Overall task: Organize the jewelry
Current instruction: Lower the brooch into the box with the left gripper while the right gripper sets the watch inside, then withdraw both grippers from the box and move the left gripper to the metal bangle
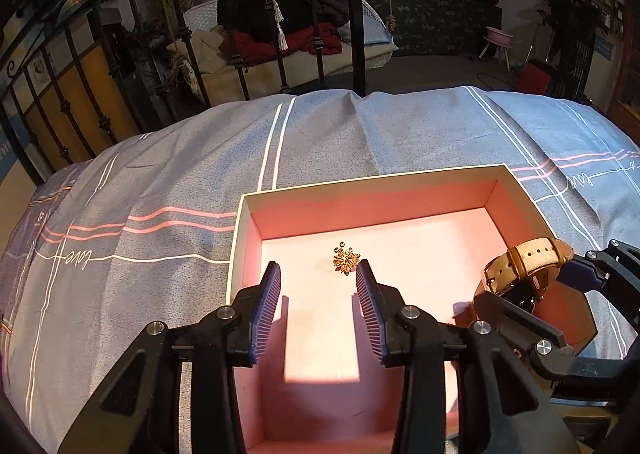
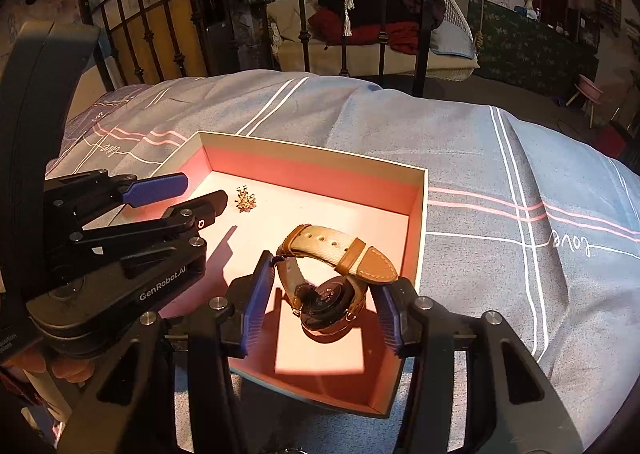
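Both hand-held grippers (left (image 1: 318, 280), right (image 2: 326, 294)) gape empty; watch (image 2: 332, 274) lies in box (image 2: 312, 170).

Gold floral brooch (image 1: 346, 260) flat and tan-strapped watch (image 2: 332, 274) on edge, inside pink box (image 1: 372, 210)

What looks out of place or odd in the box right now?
Nothing looks damaged or spilled. The watch lies on its side in the pink box between the right tool's open jaws, and the gold brooch sits flat nearby.
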Tool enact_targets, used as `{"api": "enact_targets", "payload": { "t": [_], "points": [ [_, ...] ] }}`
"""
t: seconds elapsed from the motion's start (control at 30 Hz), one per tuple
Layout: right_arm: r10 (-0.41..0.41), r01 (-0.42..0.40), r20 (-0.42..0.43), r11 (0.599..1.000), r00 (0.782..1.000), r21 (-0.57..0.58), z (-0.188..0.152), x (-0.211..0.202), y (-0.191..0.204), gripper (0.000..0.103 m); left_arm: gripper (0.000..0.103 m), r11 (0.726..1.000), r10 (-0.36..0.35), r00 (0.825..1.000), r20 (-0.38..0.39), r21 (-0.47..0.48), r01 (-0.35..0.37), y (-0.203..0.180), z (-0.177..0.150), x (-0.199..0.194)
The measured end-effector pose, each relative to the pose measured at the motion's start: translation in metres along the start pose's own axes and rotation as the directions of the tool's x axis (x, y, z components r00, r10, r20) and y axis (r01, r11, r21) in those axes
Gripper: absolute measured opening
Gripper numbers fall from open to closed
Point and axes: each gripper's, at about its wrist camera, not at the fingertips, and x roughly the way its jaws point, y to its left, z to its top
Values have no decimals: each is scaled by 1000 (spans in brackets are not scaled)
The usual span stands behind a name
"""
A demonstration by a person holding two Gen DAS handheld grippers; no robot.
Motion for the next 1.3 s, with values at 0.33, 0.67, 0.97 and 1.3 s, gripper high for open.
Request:
{"api": "enact_targets", "payload": {
  "t": [0.33, 0.67, 0.97, 1.3],
  "points": [
    [-62, 62, -2, 996, 998, -69, 6, 1, 9, 64, 59, 998, 55, 997, 51, 13, -56, 7, 1, -25],
    [-114, 120, 171, 992, 979, -25, 4, -76, 14, 90, 68, 998, 20, 991, 131, -54, -13, 29, -6, -78],
    [-94, 70, 217, 991, 972, 116, -54, -137, -4, 97, 75, 996, -50, 985, 166, -70, 62, 35, -69, -121],
    [-17, -10, 130, 979, 991, 201, -146, -126, -4, 87, 75, 992, -125, 991, 48, -20, 126, 0, -155, -121]
  ]
}}
